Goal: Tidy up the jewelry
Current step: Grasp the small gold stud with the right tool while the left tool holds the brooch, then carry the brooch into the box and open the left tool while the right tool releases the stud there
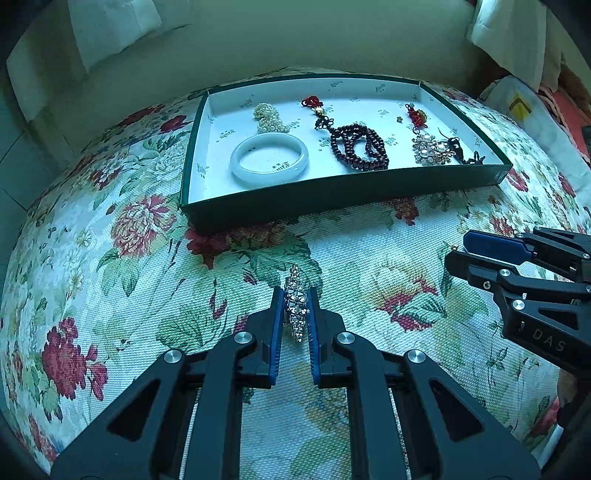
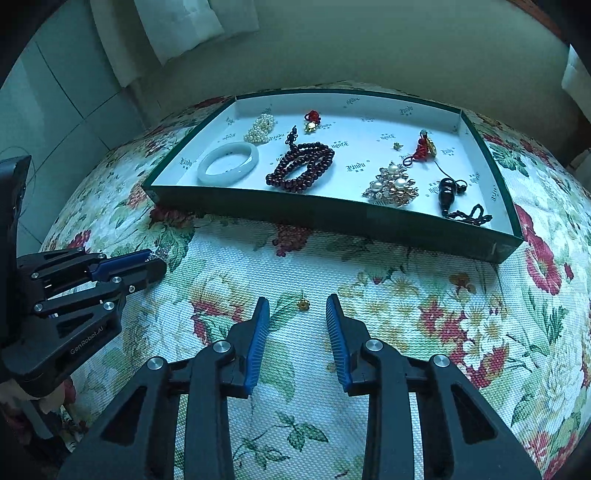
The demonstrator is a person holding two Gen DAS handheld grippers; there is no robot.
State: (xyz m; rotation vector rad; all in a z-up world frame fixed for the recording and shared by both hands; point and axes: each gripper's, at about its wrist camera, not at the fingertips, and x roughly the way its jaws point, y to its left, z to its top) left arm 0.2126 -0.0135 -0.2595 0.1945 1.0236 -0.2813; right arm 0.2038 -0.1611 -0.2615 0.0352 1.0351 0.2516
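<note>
My left gripper (image 1: 295, 300) is shut on a sparkling rhinestone brooch (image 1: 296, 295), held edge-on just above the floral cloth; it also shows in the right wrist view (image 2: 153, 263). My right gripper (image 2: 297, 308) is open over the cloth, with a small gold stud earring (image 2: 303, 304) lying between its fingertips; it also shows in the left wrist view (image 1: 460, 249). The green tray (image 1: 332, 195) with a white floor holds a white jade bangle (image 1: 269, 158), a pearl strand (image 1: 269, 117), dark red beads (image 1: 360, 146), a pearl brooch (image 1: 430, 149), and red knot charms (image 1: 313, 102).
The tray (image 2: 332, 216) sits at the far side of the floral-covered table. A black gourd pendant (image 2: 447, 194) on a cord lies in the tray's right end. A tiny stud (image 2: 397, 146) lies mid-tray. A sofa back and white cushions (image 1: 110, 33) stand behind.
</note>
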